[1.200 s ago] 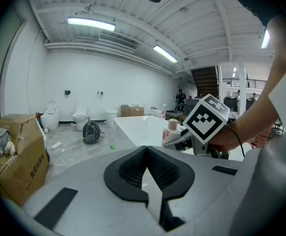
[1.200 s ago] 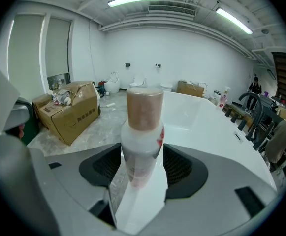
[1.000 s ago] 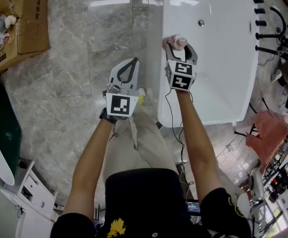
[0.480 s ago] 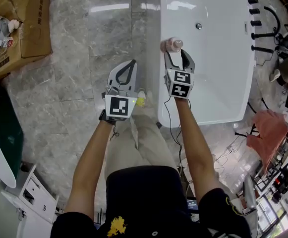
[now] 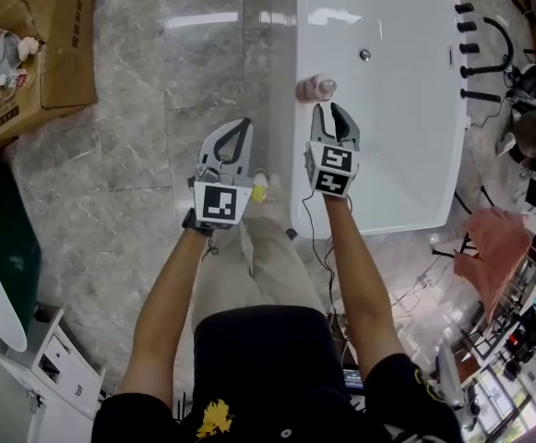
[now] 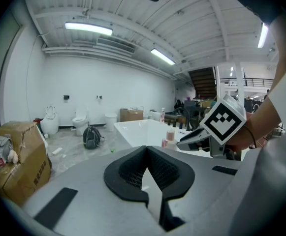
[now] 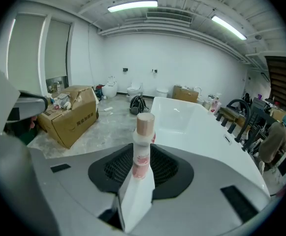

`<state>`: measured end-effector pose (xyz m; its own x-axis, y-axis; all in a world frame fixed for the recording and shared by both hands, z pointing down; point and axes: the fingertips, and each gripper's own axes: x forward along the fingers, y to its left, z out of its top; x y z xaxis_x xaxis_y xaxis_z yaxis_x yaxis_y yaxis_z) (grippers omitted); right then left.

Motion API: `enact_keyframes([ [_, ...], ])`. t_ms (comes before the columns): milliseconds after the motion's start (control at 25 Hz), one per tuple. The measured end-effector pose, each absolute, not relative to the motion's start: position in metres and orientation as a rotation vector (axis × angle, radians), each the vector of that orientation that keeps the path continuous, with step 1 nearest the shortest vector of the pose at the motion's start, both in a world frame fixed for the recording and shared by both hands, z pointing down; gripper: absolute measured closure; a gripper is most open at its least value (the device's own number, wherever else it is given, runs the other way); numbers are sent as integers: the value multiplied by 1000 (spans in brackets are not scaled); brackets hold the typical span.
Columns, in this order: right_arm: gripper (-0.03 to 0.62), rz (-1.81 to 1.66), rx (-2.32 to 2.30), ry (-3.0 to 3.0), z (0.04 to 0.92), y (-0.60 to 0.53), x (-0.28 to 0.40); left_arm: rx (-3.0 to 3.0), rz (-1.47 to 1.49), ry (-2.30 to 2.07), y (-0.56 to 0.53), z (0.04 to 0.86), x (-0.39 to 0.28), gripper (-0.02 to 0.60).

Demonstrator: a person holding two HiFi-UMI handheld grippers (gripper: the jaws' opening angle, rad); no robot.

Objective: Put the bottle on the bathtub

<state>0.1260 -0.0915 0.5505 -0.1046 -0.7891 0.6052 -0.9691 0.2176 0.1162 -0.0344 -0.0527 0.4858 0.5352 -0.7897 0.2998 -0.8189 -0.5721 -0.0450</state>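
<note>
A small pink bottle with a tan cap (image 5: 315, 89) stands upright on the left rim of the white bathtub (image 5: 302, 169). My right gripper (image 5: 332, 112) is just short of it, open, its fingers apart and not touching it. In the right gripper view the bottle (image 7: 143, 146) rises in the gap ahead of the jaws. My left gripper (image 5: 236, 129) hovers over the marble floor left of the tub, shut on nothing. The left gripper view shows the bottle (image 6: 170, 136) on the tub (image 6: 140, 130) beside the right gripper (image 6: 191, 138).
A cardboard box (image 5: 39, 42) with small items lies on the floor at the far left. Black tap fittings (image 5: 482, 53) line the tub's right rim, and a drain (image 5: 364, 54) sits in its basin. A pink cloth (image 5: 495, 245) and cables lie at right. A white cabinet (image 5: 53, 356) stands near left.
My right gripper opened and let go of the bottle, then drew back toward me. The bottle stayed upright on the tub rim. The left gripper barely moved.
</note>
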Motion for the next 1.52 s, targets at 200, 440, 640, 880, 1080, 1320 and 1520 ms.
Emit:
enact_keyframes([
  [200,562,395,1626,-1934,525,-83,128,2683,464,-1374,-48,466,-33,563],
  [440,592,413,1601,-1935,475,-46,131,2726,488,-1296,-26,418,-33,563],
  [640,592,455,1579,-1933,439,-12,124,2723,474,-1267,-13,382,-42,563],
  [880,592,462,1574,-1982,388,14,107,2714,477,-1213,-3,329,-45,563],
  [1080,592,425,1626,-2015,348,19,104,2792,429,-1187,-5,290,-40,563],
  [1320,592,427,1685,-2002,334,21,110,2860,435,-1150,-10,278,-34,563],
  [1520,592,429,1698,-1980,335,25,111,2867,418,-1138,-14,275,-34,563],
])
